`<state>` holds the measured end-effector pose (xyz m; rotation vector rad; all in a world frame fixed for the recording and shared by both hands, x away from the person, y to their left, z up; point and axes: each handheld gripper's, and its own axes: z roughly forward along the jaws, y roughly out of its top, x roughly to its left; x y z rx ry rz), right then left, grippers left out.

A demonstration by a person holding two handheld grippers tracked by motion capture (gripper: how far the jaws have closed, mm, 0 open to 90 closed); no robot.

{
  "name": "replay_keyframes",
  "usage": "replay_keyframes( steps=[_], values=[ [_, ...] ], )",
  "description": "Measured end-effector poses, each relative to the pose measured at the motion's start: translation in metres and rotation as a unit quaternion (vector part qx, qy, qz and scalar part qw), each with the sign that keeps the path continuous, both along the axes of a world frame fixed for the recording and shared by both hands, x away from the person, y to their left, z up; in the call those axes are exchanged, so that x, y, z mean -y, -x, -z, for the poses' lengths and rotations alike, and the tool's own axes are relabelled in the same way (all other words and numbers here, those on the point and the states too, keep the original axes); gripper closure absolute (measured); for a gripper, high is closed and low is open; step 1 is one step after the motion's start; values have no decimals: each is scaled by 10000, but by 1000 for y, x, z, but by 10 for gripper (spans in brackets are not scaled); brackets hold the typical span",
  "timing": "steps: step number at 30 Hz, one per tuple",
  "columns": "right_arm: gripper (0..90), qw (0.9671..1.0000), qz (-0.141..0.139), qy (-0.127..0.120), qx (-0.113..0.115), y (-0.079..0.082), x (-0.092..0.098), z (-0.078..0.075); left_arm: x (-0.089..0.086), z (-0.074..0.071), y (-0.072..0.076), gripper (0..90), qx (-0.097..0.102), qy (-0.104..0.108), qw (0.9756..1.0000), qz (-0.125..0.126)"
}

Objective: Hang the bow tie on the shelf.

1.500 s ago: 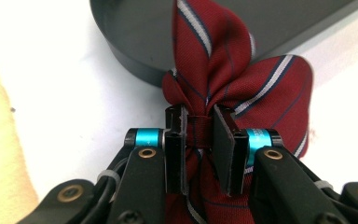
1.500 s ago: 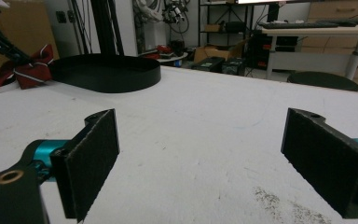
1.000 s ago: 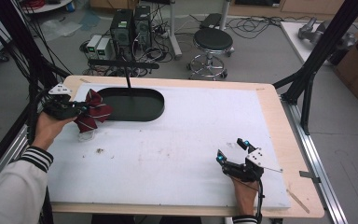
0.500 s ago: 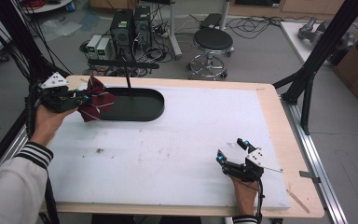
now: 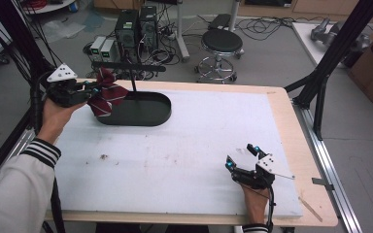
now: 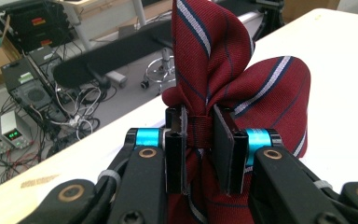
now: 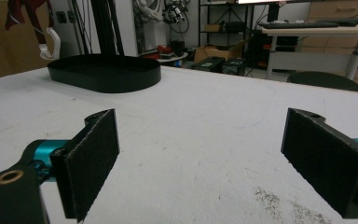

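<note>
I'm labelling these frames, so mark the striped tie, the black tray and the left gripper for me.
striped tie (image 6: 265,93), left gripper view, on the red folded lobe right of the jaws.
black tray (image 5: 145,119), high view, on its near wall.
left gripper (image 6: 200,140), left gripper view, midway between its fingertips.

The left gripper (image 5: 91,91) now sits higher and farther back along the left edge of the surface (image 5: 184,160) than a second ago, carrying the bunched red striped tie (image 5: 106,93) with it. The tie, earlier hanging low over the white surface beside the black tray (image 5: 141,116), now hangs at the tray's left rim, lifted off the surface.
</note>
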<state>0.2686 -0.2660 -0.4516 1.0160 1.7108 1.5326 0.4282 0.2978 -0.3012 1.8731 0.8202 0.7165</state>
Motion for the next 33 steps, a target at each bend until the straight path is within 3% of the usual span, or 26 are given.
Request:
replay_keyframes(
  steps=[7,25,33],
  values=[
    [103,10000,6,-17,-29,0,0,0,8,-16,-8,756,112,55,9999,39],
    [103,10000,-10,-25,-48,0,0,0,34,-51,-27,755,304,-92,9993,189],
    [103,10000,-23,-6,-47,0,-1,0,44,-57,-37,755,363,-70,9992,131]
  ],
)
